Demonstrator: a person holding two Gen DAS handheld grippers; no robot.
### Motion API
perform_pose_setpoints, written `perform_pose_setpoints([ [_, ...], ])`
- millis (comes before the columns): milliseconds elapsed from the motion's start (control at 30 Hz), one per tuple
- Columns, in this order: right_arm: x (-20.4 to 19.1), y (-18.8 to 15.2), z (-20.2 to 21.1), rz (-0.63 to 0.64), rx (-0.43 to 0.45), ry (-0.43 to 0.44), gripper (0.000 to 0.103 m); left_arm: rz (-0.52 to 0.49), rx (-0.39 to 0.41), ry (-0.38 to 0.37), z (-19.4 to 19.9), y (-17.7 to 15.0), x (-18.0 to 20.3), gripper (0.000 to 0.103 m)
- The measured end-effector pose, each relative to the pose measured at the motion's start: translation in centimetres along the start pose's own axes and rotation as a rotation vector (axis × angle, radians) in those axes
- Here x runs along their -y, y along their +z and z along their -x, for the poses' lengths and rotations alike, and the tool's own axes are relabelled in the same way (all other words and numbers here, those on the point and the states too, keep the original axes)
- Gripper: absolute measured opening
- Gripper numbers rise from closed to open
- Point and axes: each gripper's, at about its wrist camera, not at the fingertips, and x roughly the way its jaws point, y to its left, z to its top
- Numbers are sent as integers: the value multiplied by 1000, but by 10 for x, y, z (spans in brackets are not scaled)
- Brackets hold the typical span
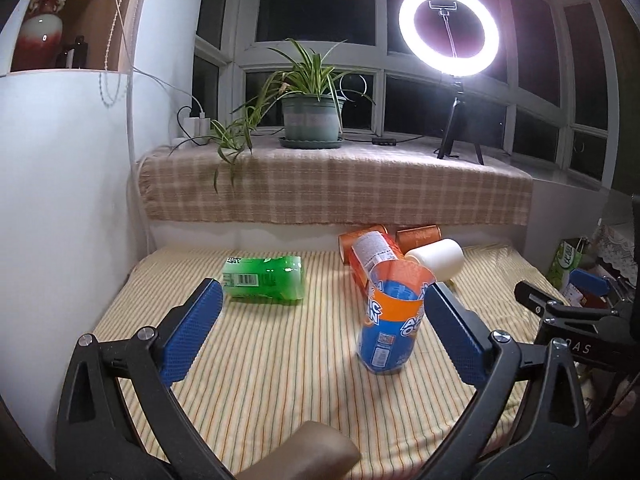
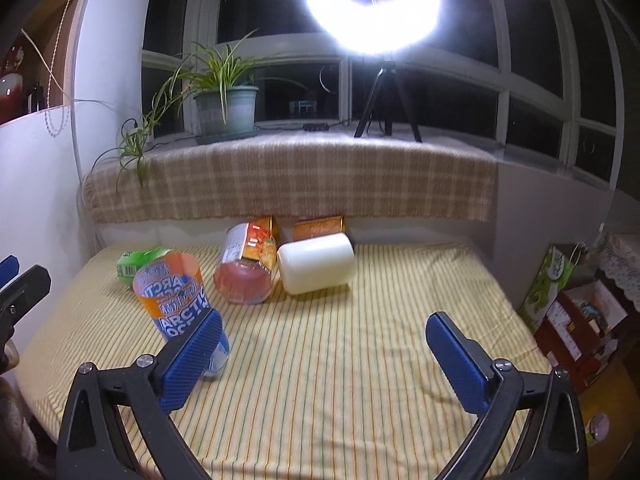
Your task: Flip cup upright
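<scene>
An orange-and-blue Arctic Ocean cup stands tilted on the striped cloth, open end up; it also shows in the right wrist view. My left gripper is open, the cup just inside its right finger, apart from the pads. My right gripper is open and empty, its left finger in front of that cup's base. A green cup, an orange cup and a white cup lie on their sides.
Another orange cup lies at the back against the ledge. A plaid cloth covers the ledge, with a potted plant and a ring light. Boxes and clutter stand right of the table.
</scene>
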Motion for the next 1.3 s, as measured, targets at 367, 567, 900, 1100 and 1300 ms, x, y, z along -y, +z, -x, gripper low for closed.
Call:
perform_pose_setpoints([
  [367,-3,4,6,-4,38,-20,103,3,4,16,5,1,-3,102],
  [567,-4,4,8,-3,45,-23,103,6,-5,16,6,1,-3,102],
  [900,-3,4,8,-5,47,-24,103,5,0,20,6,1,-3,102],
  [1100,-3,4,9,-6,47,-25,103,5,1,22,6,1,-3,102],
  [1300,-3,4,9,-6,47,-25,103,5,2,22,7,2,-3,102],
])
